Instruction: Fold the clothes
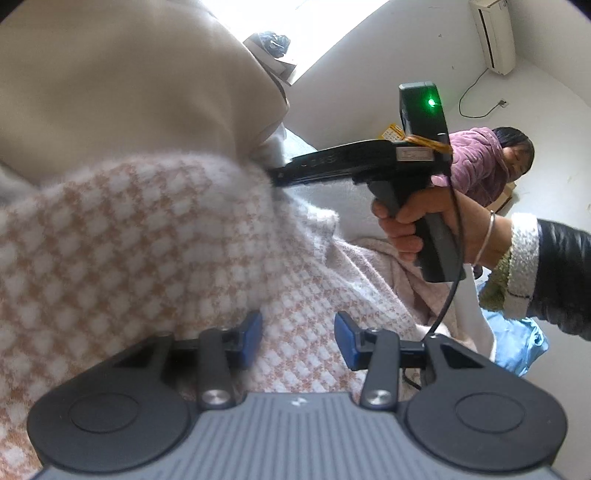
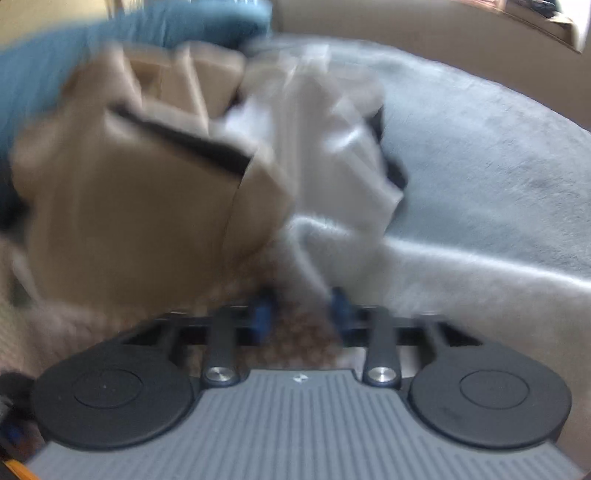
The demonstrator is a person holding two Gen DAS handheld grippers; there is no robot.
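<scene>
Left gripper (image 1: 298,339): fingers spread, nothing between them; the checked knit (image 1: 155,236) lies directly under and ahead of the pads, so it looks placed to take a fresh hold.
Checked knit: a soft peach-and-white garment bunched up close to the left camera, its bulk lifted on the left and draping down toward the bed (image 1: 328,173).
Right gripper (image 2: 300,314): fingers apart with fabric running through the gap; the right wrist view is smeared by motion, so I cannot tell whether the pads actually press on it. In the left wrist view its tip is buried in the knit's far fold, probably to carry that edge across for a fold.
Right hand (image 1: 417,225): wrapped around the gripper's handle, a thin bangle at the wrist.
Beige garment (image 1: 122,85): hangs over the knit at the upper left, partly covering it.
Clothes heap (image 2: 192,140): tan and pale pieces piled beyond the right gripper, apparently waiting their turn.
Bed: grey-blue plush cover beneath everything, stretching to the far right edge.
Bystander (image 1: 495,162): a person in a purple jacket, well behind the bed.
Air conditioner (image 1: 493,35): on the far wall, top right corner.
</scene>
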